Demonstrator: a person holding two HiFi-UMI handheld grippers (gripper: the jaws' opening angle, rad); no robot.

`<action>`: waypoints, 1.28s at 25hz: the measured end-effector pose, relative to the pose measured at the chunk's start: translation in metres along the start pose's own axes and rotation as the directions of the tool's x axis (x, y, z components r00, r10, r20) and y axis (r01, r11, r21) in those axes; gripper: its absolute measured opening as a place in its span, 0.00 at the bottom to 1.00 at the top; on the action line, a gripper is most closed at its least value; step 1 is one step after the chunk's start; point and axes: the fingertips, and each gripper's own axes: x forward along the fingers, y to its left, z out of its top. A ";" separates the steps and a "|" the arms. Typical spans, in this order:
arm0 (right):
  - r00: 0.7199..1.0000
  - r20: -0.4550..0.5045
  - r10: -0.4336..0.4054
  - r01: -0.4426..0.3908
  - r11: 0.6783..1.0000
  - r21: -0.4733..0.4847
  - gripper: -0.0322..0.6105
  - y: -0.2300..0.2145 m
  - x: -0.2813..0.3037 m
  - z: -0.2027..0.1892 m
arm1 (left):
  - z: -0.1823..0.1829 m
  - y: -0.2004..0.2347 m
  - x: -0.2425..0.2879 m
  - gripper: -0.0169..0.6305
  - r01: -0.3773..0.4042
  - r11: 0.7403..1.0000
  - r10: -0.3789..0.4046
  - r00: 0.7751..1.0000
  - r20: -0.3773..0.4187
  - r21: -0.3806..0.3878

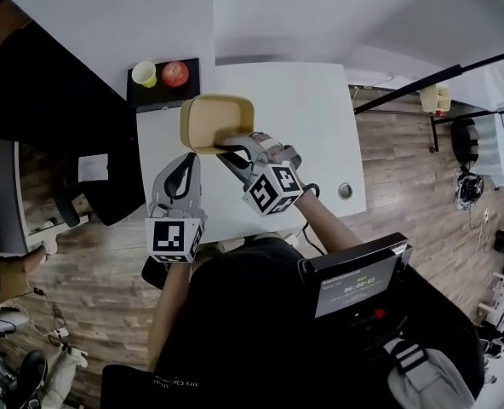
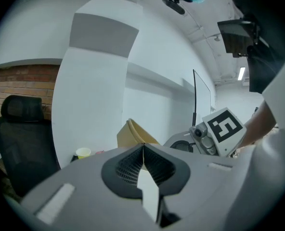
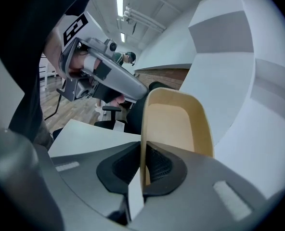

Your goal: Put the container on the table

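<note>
Right hand-held gripper (image 1: 228, 152) pinches the rim of the container (image 1: 211, 119), left hand-held gripper (image 1: 183, 164) pressed together

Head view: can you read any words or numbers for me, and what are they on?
Nothing reads clearly.
Screen at the person's chest: timer-like digits, too blurred to read.
Black shirt: pale print, too small to read.
Marker cubes: black-and-white squares only, no words.
</note>
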 end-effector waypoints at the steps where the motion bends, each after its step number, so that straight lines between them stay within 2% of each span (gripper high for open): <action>1: 1.000 -0.016 0.010 -0.010 1.000 -0.001 0.10 0.003 0.004 -0.007 | -0.004 0.000 0.001 0.03 -0.004 1.000 0.004 1.000 -0.010 -0.002; 7: 0.991 -0.113 0.068 -0.071 0.997 -0.020 0.10 0.022 0.026 -0.051 | -0.027 -0.003 0.004 0.04 -0.014 1.000 0.013 0.998 -0.068 -0.011; 10: 0.981 -0.167 0.097 -0.103 0.994 -0.023 0.10 0.032 0.028 -0.074 | -0.047 -0.012 0.007 0.04 0.005 0.999 -0.009 0.995 -0.104 -0.036; 15: 0.967 -0.218 0.129 -0.137 0.990 -0.021 0.10 0.044 0.038 -0.099 | -0.068 -0.015 0.005 0.04 0.018 0.999 -0.023 0.987 -0.162 -0.027; 19: 0.957 -0.249 0.146 -0.161 0.986 -0.041 0.10 0.047 0.043 -0.113 | -0.067 -0.020 0.008 0.05 0.034 0.999 -0.034 0.985 -0.171 -0.002; 26: 0.930 -0.313 0.195 -0.226 0.972 -0.066 0.10 0.055 0.053 -0.140 | -0.071 -0.031 0.006 0.05 0.032 0.999 -0.035 0.984 -0.174 -0.017; 32: 0.910 -0.348 0.226 -0.263 0.963 -0.062 0.10 0.060 0.067 -0.155 | -0.079 -0.025 -0.002 0.05 0.008 0.999 -0.014 0.983 -0.185 -0.034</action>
